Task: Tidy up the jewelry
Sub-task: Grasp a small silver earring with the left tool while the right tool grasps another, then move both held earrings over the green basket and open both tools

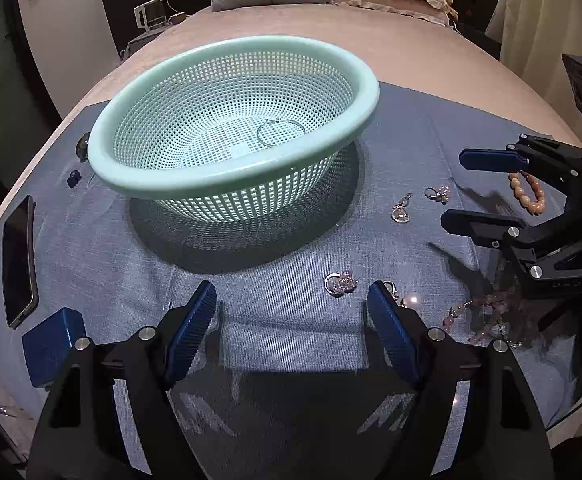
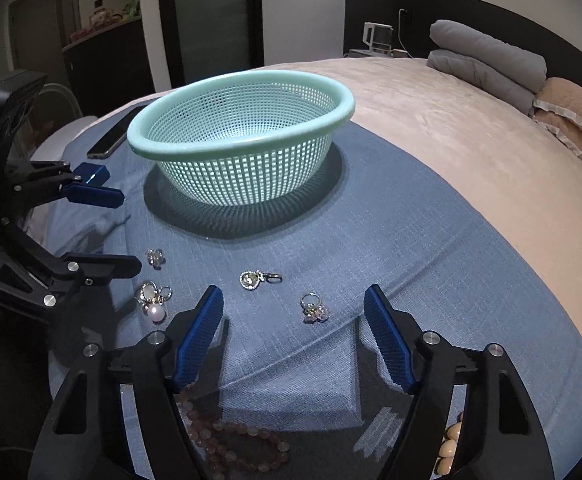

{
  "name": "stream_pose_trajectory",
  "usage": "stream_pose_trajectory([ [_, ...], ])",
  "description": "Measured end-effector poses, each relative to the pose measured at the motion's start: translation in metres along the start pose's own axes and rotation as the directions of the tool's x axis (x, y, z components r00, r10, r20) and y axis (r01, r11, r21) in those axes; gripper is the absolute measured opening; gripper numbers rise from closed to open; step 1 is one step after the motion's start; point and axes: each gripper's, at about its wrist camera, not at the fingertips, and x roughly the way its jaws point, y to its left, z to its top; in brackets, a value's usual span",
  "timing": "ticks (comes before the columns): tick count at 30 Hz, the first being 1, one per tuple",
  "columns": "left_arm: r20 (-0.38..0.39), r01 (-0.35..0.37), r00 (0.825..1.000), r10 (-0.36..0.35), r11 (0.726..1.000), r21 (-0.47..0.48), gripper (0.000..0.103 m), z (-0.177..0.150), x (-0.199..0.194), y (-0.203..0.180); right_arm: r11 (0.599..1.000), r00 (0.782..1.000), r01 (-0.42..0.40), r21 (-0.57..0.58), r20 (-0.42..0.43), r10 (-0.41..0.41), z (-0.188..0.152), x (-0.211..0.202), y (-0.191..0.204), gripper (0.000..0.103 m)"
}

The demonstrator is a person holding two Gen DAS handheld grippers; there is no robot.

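On the bed, a blue cloth point(image 1: 291, 320) carries the jewelry, with a mint mesh basket point(image 1: 233, 128) standing toward its far side.

The left tongs point(image 1: 291, 320) hang over bare cloth, jaws apart and nothing between them. A crystal ring point(image 1: 339, 282) lies just beyond the gap, toward the right pad, and a pearl charm point(image 1: 411, 301) sits just outside that pad, partly hidden by it.

The right tongs point(image 2: 293, 336) are likewise apart and empty. A small ring with stones point(image 2: 314, 309) lies just ahead of the gap, and a round pendant point(image 2: 256, 280) lies a little farther toward the basket.

A pink bead bracelet point(image 2: 235, 440) lies beneath the right tongs, partly covered by the left finger and cut off at the bottom edge. A peach bead bracelet point(image 1: 529, 194) shows behind the right tongs in the left view; only a few beads show in the right view.

Inside the basket rests a thin hoop point(image 1: 281, 132), perhaps a bangle; the mesh makes it hard to read. A phone point(image 1: 19, 260) and a blue box point(image 1: 53, 346) lie at the cloth's left edge.
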Motion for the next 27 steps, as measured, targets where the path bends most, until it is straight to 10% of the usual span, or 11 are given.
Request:
stream_pose_trajectory([
  [14,-0.041,0.047,0.998,-0.047,0.999,0.0,0.037,0.002,0.013,-0.001,0.998,0.997,0.047,0.046,-0.062,-0.044,-0.003,0.019,-0.012,0.014],
  [18,-0.049,0.079,0.996,-0.08,0.997,-0.015,0.01,0.001,0.012,0.001,0.998,0.996,0.052,0.04,-0.069,-0.049,-0.004,0.018,-0.009,0.014],
  [27,-0.058,0.08,0.995,-0.081,0.997,-0.021,0.009,-0.001,0.004,0.002,0.999,0.997,0.038,0.034,-0.075,-0.035,-0.004,0.006,-0.002,0.014],
])
